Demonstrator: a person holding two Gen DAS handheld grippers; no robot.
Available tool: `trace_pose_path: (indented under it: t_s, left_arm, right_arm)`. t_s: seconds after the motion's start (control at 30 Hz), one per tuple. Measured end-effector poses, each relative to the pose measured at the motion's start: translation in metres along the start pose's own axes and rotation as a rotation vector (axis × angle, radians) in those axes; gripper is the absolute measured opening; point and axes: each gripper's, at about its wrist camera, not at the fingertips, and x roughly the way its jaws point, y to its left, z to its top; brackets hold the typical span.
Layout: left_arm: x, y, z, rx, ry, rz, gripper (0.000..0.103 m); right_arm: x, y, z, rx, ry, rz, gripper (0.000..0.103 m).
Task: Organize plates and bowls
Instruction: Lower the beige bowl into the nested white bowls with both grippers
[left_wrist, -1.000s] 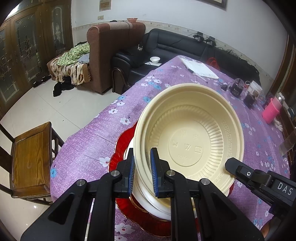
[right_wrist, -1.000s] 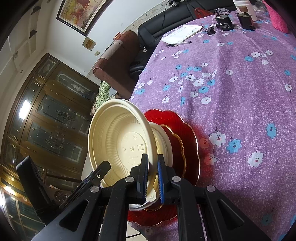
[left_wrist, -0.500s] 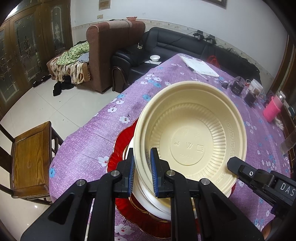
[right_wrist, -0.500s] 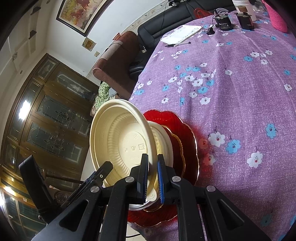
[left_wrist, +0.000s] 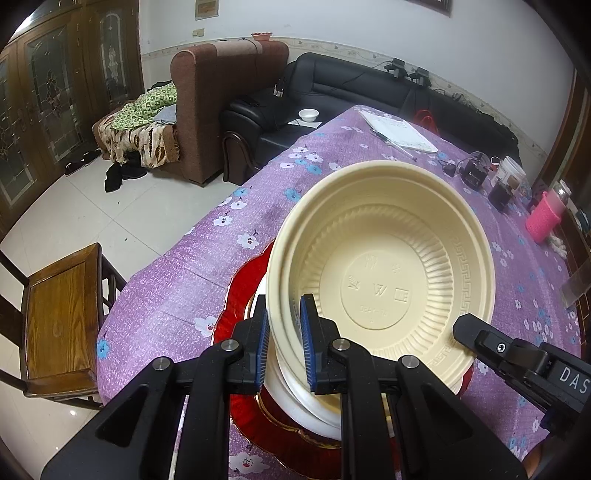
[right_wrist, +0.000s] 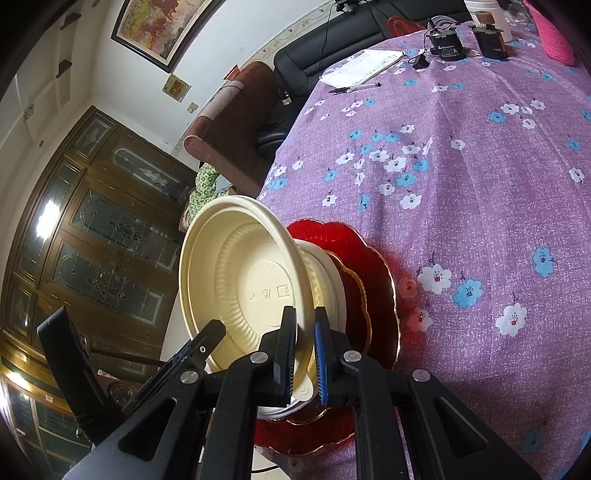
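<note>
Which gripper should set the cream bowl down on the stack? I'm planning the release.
Neither alone, probably: left gripper and right gripper each clamp the rim of the cream bowl, tilted above the white bowl. Lower together.

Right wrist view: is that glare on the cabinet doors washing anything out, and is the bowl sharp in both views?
Right wrist view: bright lamp reflections on the cabinet doors blow out only small patches there; the cream bowl is sharp. Left wrist view: even light, bowl crisp with its embossed marks readable; fisheye bends the tablecloth edge and walls.
</note>
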Motion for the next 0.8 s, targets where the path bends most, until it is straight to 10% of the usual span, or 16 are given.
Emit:
trace_pose_path:
  t_s: [0.6, 0.8]
  left_arm:
    - [0.003, -0.011, 0.003, 0.062, -0.005, 0.048, 0.017]
    - [-0.006, -0.014, 0.004, 0.09, -0.063, 0.111, 0.049]
  right_arm:
    - [0.002, -0.001, 0.002, 0.004, 0.005, 0.007, 0.01]
    - [0.001, -0.002, 0.003, -0.008, -0.01, -0.011, 0.01]
